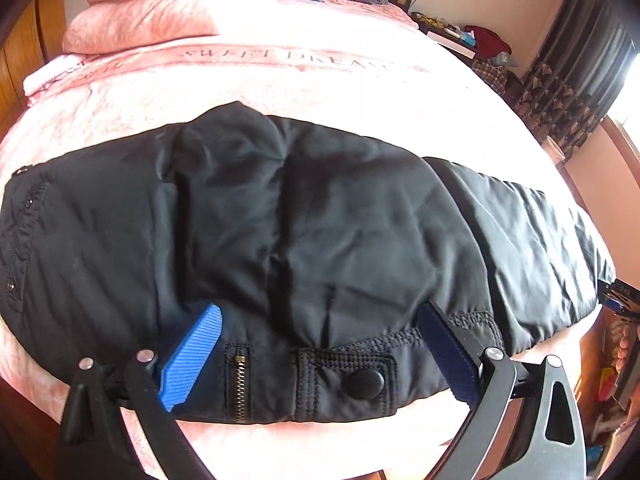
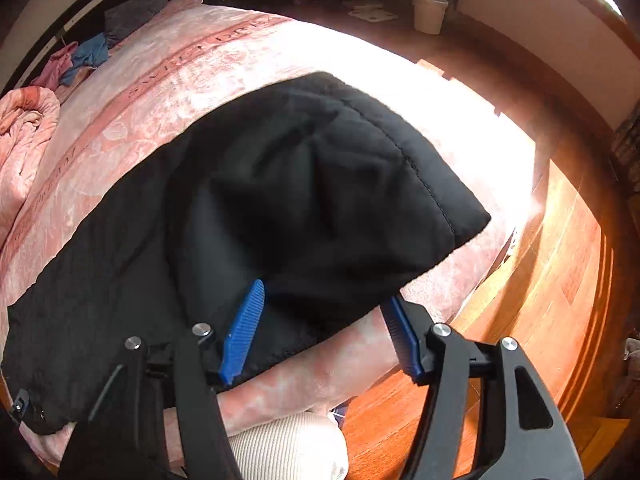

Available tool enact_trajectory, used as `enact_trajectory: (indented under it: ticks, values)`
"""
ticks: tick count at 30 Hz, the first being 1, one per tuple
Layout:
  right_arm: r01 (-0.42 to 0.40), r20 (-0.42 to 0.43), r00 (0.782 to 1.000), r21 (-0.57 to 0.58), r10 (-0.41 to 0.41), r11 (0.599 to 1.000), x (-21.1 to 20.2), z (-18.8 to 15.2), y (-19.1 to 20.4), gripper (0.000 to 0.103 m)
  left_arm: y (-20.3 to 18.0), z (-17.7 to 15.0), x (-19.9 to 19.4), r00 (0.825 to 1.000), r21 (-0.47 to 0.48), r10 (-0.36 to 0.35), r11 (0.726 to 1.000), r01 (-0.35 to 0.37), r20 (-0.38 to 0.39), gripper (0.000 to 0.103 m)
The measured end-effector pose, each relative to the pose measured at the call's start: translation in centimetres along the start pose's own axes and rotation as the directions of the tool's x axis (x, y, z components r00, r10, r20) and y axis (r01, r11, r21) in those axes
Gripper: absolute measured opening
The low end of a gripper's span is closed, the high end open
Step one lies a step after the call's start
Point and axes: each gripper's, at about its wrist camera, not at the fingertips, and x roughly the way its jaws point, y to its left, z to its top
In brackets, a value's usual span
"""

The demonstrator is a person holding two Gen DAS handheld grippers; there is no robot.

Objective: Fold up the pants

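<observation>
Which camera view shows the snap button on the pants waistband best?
The left wrist view: the snap button sits close and sharp on the black pants, beside the zipper. In the right wrist view it is not visible, only dark folded fabric.

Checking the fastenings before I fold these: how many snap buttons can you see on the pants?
3: one large snap on the near waistband tab, two small ones along the left edge of the black pants. Others may be hidden.

left hand-held gripper [image 1: 320,354]: jaws spread wide, blue pads low, angled forward | right hand-held gripper [image 2: 320,332]: jaws spread wide, angled downward
</observation>
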Motion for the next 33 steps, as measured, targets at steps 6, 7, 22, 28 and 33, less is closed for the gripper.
enact_trajectory:
  ticks: [6, 7, 22, 28, 33]
  values:
    - [-0.148, -0.027, 0.988, 0.105, 0.152, 0.983, 1.9, 0.9, -3.0, 0.050, -2.6, -0.1, -0.1, 0.999, 0.031, -0.044, 0.999, 0.045, -0.018, 0.099]
    - [-0.152, -0.032, 0.987, 0.096, 0.156, 0.984, 2.1, 1.2, -2.9, 0.048, -2.9, -0.1, 0.2, 0.999, 0.035, -0.043, 0.998, 0.044, -0.027, 0.099]
    - [-0.237, 0.147, 0.958, -0.073, 0.246, 0.969, -1.9, 5.0, -2.5, 0.012, -7.5, -0.7, 2.4, 0.999, 0.080, 0.006, 0.997, -0.003, -0.037, 0.099]
    - [-0.138, 0.050, 0.989, -0.064, 0.141, 0.988, -0.8, 4.7, -4.2, 0.030, -8.2, -1.0, 2.7, 0.999, 0.082, 0.007, 0.997, -0.003, -0.040, 0.099]
    - [-0.171, 0.069, 0.981, -0.114, 0.179, 0.979, -1.0, 5.0, -3.0, 0.011, -8.7, -0.8, 2.7, 0.999, 0.086, 0.014, 0.996, -0.011, -0.039, 0.099]
